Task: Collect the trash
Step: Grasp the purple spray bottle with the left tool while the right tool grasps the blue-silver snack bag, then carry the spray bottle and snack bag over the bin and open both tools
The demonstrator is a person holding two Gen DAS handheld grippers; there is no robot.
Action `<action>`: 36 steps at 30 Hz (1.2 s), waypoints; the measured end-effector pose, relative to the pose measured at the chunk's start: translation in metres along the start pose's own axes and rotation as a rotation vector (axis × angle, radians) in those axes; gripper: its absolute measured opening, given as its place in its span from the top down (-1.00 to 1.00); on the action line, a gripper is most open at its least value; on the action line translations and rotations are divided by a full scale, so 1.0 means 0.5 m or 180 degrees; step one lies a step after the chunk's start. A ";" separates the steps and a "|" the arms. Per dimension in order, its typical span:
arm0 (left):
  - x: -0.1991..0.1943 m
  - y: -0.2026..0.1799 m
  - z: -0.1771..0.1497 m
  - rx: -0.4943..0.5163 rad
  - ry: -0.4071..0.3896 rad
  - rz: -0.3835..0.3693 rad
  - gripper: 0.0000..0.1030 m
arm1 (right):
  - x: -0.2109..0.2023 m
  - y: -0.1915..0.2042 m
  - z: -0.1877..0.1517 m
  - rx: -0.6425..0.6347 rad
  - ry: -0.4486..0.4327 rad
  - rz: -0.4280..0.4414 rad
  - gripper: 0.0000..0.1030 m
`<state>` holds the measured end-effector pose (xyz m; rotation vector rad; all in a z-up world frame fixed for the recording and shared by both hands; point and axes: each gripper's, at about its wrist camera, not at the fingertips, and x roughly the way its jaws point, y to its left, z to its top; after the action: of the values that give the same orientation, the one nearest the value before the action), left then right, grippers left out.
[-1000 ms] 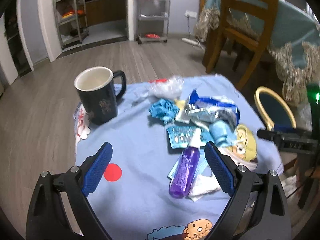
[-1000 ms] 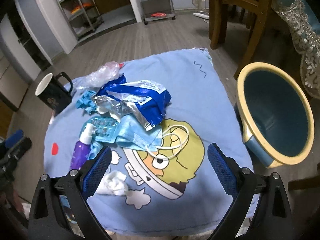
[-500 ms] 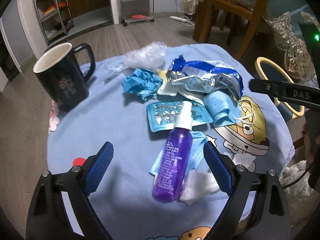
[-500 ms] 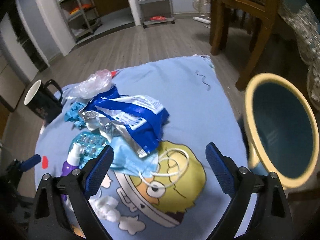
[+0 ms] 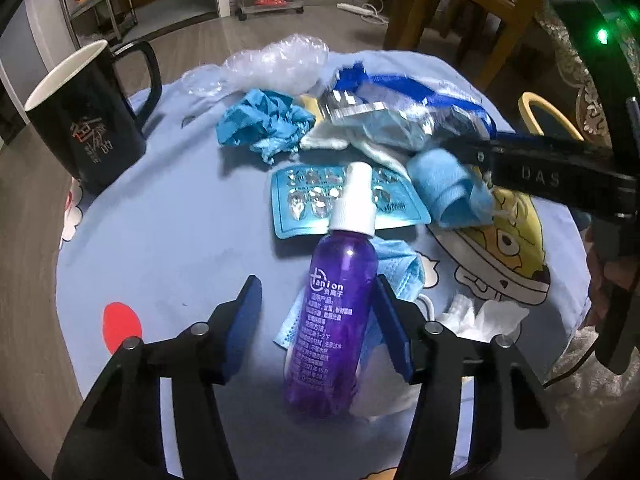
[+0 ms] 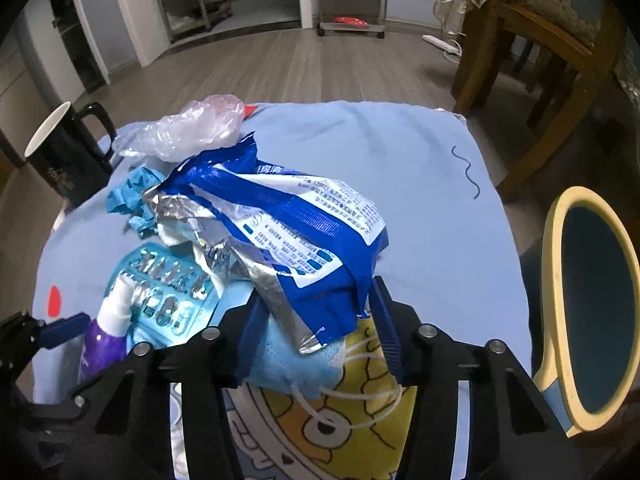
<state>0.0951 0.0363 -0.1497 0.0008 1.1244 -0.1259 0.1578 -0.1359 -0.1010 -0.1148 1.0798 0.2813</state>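
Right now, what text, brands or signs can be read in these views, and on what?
"tanion": purple spray bottle, above small print too fine to read.
"DAS": black body of the right gripper.
White brush-style characters: black mug, not legible.
Small print: blue snack bag, upside down and too small to read.

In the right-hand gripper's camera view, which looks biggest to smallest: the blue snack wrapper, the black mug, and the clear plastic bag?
1. blue snack wrapper, clearly largest, though nearest the camera.
2 and 3. clear plastic bag and black mug look alike; both sit farther back, so I won't rank them.
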 end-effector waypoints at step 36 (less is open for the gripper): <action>-0.263 -0.017 0.031 0.0040 -0.0911 0.0027 0.39 | -0.310 -0.095 0.004 0.0374 -0.0845 0.0138 0.23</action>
<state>0.0524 0.0401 -0.0240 -0.0013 0.8377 -0.1213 0.1046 -0.2076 0.0344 0.0506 0.8335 0.2632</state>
